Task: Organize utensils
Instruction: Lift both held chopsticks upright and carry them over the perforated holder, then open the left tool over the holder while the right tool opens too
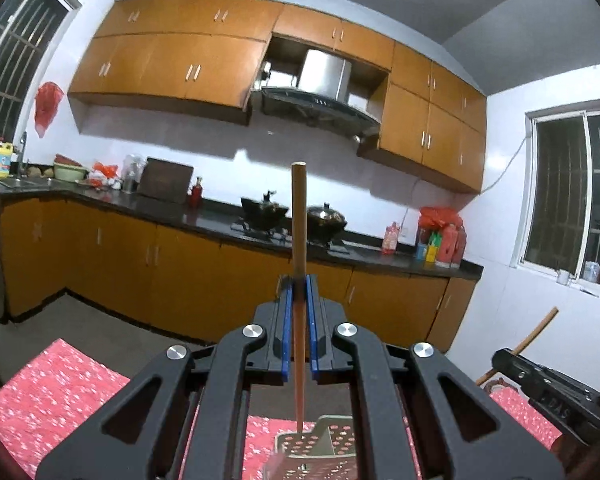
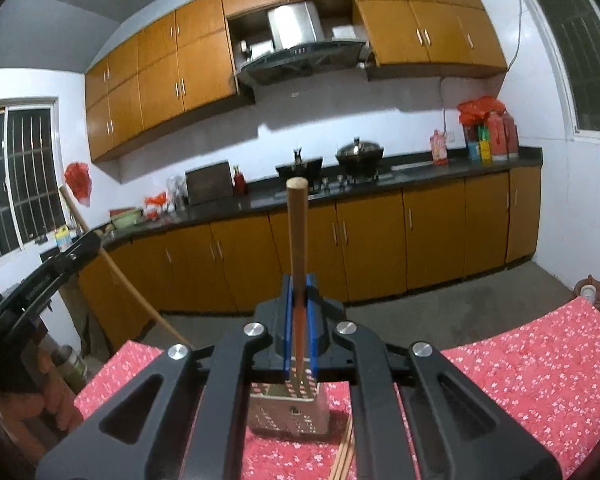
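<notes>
My left gripper [image 1: 299,292] is shut on a wooden chopstick [image 1: 299,224] that stands upright, its lower tip just above the rim of a perforated metal utensil holder [image 1: 320,452] on the red floral tablecloth. My right gripper [image 2: 299,292] is shut on another wooden chopstick [image 2: 297,232], also upright, its lower end over the same holder [image 2: 290,410]. Several more chopsticks [image 2: 345,456] lie on the cloth beside the holder. The right gripper [image 1: 540,384] with its chopstick shows at the right edge of the left wrist view; the left gripper [image 2: 40,280] shows at the left of the right wrist view.
The table with its red floral cloth [image 2: 532,368] is below both grippers. Behind are the kitchen counter [image 2: 420,168] with woks, bottles and a cutting board, orange cabinets and a range hood [image 2: 300,56]. A jar [image 2: 590,292] stands past the table's right corner.
</notes>
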